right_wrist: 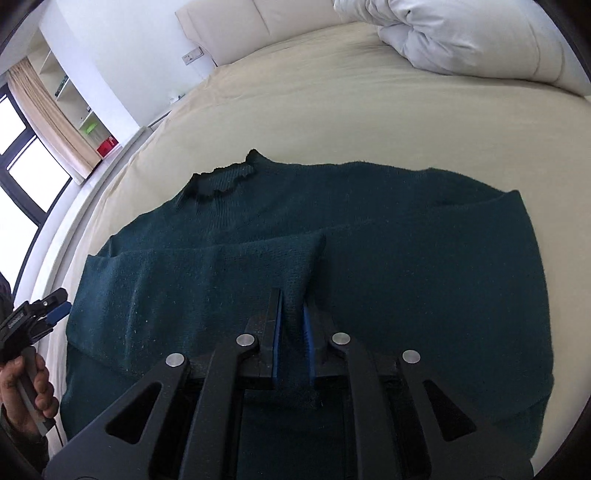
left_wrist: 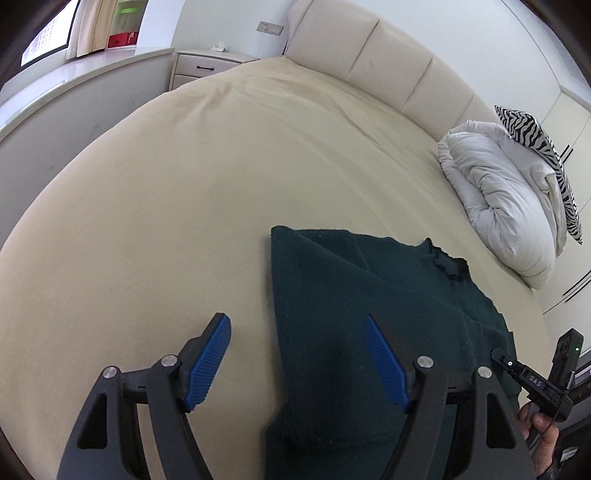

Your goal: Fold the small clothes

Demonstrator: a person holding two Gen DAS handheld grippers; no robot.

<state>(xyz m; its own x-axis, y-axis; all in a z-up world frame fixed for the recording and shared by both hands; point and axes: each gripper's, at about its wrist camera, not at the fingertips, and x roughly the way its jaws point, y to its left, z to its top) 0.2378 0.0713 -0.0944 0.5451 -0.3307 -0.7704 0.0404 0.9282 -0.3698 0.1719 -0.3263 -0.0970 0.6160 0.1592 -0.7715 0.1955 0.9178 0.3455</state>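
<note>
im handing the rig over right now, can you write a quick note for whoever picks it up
Left gripper: open, holding nothing, above the sweater's left edge.
Right gripper: shut on the sleeve, which lies folded across the body of the dark green sweater.
The sweater lies flat on the beige bed, collar pointing to the headboard. White duvet is bundled off to the side.
Done: one sleeve brought in across the body.
Left: probably release that sleeve, then fold the body.

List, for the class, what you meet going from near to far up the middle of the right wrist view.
Right gripper, shut on the sleeve → sweater body → collar → sheet → headboard.
</note>
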